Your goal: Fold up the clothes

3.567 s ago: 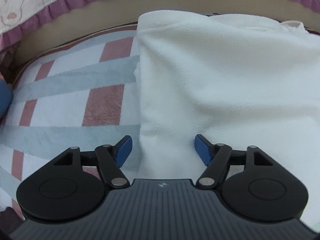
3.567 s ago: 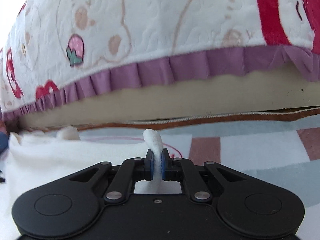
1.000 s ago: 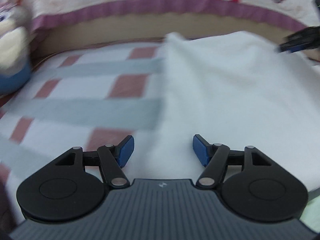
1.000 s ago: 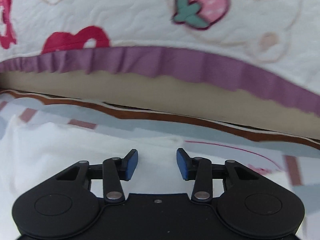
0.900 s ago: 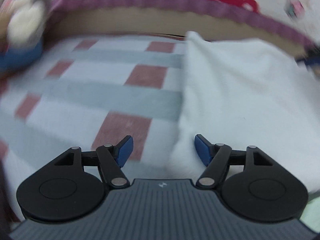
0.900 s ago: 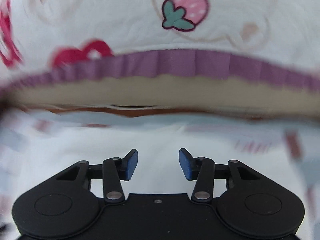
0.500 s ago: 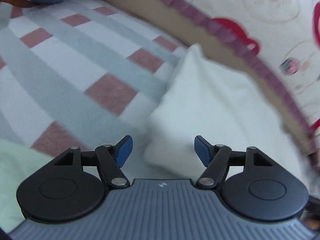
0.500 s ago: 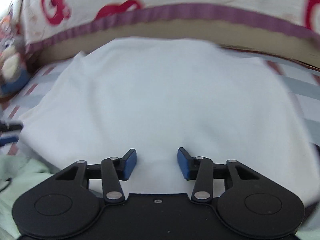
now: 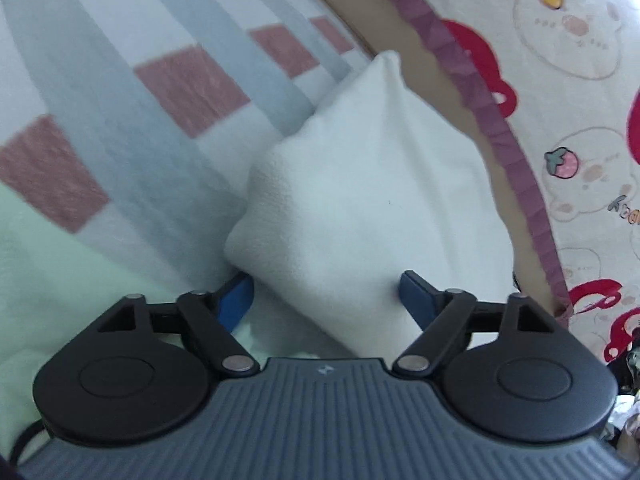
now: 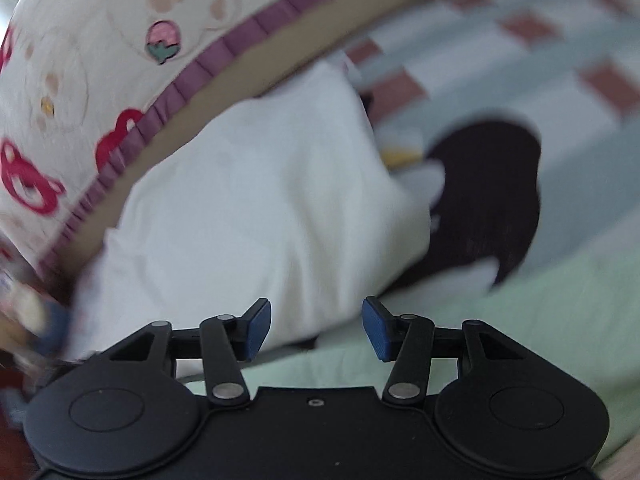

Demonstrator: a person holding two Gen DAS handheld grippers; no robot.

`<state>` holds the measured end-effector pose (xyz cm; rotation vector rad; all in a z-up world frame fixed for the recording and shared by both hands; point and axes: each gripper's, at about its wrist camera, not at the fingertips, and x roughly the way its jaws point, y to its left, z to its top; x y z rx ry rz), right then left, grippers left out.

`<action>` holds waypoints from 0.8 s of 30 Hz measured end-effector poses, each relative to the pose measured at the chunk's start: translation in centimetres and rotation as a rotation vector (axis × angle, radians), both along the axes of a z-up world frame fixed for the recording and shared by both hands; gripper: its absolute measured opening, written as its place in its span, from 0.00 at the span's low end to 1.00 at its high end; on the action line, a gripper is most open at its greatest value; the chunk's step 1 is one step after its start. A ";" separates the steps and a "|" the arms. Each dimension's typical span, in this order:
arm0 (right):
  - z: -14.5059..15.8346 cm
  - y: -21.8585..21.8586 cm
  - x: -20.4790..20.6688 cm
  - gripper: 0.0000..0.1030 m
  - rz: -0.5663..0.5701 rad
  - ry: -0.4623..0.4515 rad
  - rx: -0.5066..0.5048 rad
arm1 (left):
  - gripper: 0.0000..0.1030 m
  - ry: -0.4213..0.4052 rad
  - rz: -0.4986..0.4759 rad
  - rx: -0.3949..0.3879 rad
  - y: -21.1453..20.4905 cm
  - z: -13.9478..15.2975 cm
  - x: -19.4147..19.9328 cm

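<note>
The folded white fleece garment [image 9: 360, 200] fills the frame centre; left tool [image 9: 326, 300] and right tool [image 10: 316, 328] are both released, jaws just widening around its edge.

white garment [image 9: 360, 208]: soft matt fleece cloth
checked blanket [image 9: 120, 92]: fuzzy woven cloth
quilt [image 10: 80, 40]: stitched, printed cotton
gripper pads [image 10: 258, 330]: matt ribbed blue rubber
</note>
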<state>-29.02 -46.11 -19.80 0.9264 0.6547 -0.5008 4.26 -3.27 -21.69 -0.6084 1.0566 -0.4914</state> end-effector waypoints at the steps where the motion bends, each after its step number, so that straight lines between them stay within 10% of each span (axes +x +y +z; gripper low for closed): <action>1: -0.6 -0.2 0.0 0.55 -0.010 -0.017 0.037 | 0.78 -0.001 0.012 -0.005 -0.2 0.0 0.4; 5: -1.8 -0.7 1.4 0.60 -0.066 -0.069 0.107 | 0.20 -0.092 0.047 0.042 -0.7 1.0 0.6; 10: -2.6 -0.2 1.8 0.60 -0.100 -0.083 0.129 | 0.19 -0.217 0.119 0.097 0.1 2.0 -2.6; 19: -2.0 1.7 4.1 0.70 -0.391 -0.138 0.025 | 0.20 -0.181 0.129 0.165 0.0 0.2 -2.5; 22: -2.6 0.5 4.7 0.37 -0.392 -0.229 0.066 | 0.20 -0.171 0.119 0.149 0.5 0.7 -2.5; 24: -1.2 -0.4 3.5 0.35 -0.368 -0.276 0.061 | 0.19 -0.170 0.102 0.130 0.8 1.2 -2.5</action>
